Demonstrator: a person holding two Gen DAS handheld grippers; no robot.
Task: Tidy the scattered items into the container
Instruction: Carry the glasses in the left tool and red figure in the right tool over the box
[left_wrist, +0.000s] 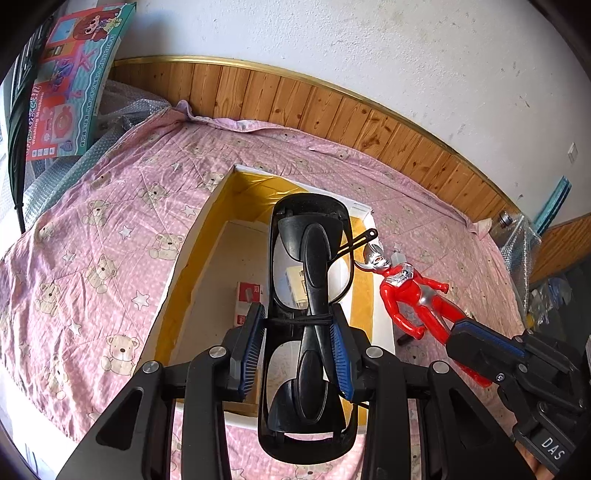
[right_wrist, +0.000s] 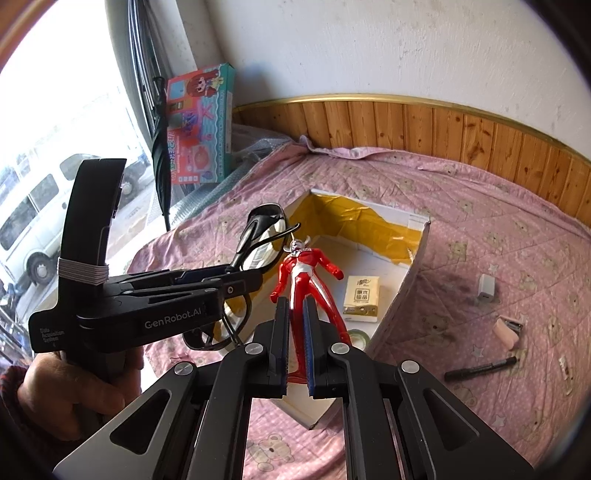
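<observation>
My left gripper is shut on a folded pair of black glasses, held in the air over the open white box with yellow tape lining. The right wrist view shows that gripper with the glasses sticking out past its fingers. My right gripper is shut on the legs of a red and silver toy figure, which hangs head-forward by the box. In the left wrist view the figure and right gripper sit just right of the box.
A tissue pack and a tape roll lie in the box. On the pink bear-print bedspread right of it lie a white charger, a pink eraser and a black marker. A toy carton and an umbrella lean at the back left.
</observation>
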